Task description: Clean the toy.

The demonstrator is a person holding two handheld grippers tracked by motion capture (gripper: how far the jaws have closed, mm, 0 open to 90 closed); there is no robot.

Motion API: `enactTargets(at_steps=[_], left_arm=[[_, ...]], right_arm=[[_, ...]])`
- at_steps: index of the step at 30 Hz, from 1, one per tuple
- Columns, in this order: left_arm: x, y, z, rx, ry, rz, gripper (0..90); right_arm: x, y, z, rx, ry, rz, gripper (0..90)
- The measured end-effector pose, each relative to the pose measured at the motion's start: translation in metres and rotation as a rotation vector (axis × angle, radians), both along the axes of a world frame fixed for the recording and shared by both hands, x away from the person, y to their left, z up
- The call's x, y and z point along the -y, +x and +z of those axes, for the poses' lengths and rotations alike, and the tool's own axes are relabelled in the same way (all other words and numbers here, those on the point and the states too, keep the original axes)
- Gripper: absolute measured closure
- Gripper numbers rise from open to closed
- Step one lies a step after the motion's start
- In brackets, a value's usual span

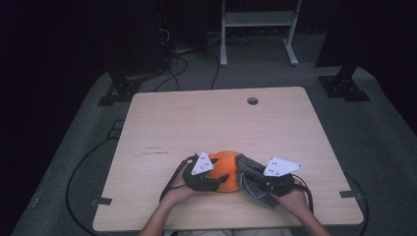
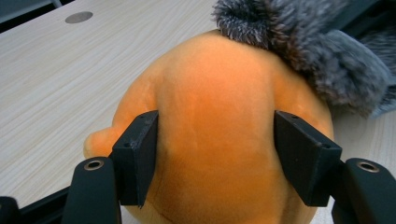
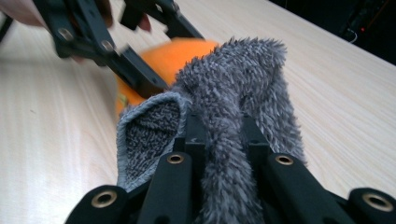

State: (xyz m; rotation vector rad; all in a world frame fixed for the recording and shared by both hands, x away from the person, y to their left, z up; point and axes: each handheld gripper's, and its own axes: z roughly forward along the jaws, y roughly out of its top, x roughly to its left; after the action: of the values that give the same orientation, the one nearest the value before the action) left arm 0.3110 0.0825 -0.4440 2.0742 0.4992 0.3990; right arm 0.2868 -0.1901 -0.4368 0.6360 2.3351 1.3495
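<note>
Near edge of the wooden table (image 1: 221, 118), centre. Your left gripper (image 1: 209, 183) clamps the orange plush toy (image 1: 227, 169): jaws part-open, one pad on each flank of the rounded body, pressing into the fabric, as the left gripper view shows (image 2: 215, 140). Toy sits on the tabletop between your two hands. Your right gripper (image 1: 255, 183) is pinched tight on a fold of the grey fuzzy cloth (image 1: 248, 172), the pile bunched between its jaws in the right gripper view (image 3: 224, 154). Cloth drapes against the toy's right side, touching it, its far end lying over the toy's top (image 2: 299, 42). Round hole (image 1: 252, 101) in the table near the far edge, well apart.
</note>
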Motion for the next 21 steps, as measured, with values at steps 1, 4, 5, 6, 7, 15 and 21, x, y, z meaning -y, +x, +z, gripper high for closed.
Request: enactTargets(at_steps=[1, 4, 5, 6, 7, 15, 21], left_arm=[[0.000, 0.000, 0.000, 0.000, 0.002, 0.002, 33.9], [0.001, 0.000, 0.000, 0.001, 0.005, -0.001, 33.9], [0.001, 0.000, 0.000, 0.001, 0.005, -0.001, 33.9], [0.001, 0.001, 0.000, -0.001, 0.006, 0.001, 33.9], [0.001, 0.001, 0.000, 0.000, 0.003, 0.002, 33.9], [0.003, -0.001, 0.000, 0.006, 0.011, -0.005, 34.0], [0.004, -0.005, 0.003, 0.013, 0.026, -0.038, 33.6]], right_arm=[[0.000, 0.000, 0.000, 0.000, 0.000, 0.000, 77.0], [0.010, 0.004, -0.002, -0.019, -0.005, -0.052, 77.0], [0.013, 0.005, -0.003, -0.026, -0.005, -0.063, 77.0], [0.014, 0.004, -0.003, -0.026, -0.003, -0.064, 77.0], [0.013, 0.003, -0.001, -0.017, 0.013, -0.058, 77.0], [0.004, 0.002, 0.003, 0.009, 0.000, -0.028, 76.9], [0.009, 0.003, 0.006, 0.004, 0.050, -0.044, 76.7]])
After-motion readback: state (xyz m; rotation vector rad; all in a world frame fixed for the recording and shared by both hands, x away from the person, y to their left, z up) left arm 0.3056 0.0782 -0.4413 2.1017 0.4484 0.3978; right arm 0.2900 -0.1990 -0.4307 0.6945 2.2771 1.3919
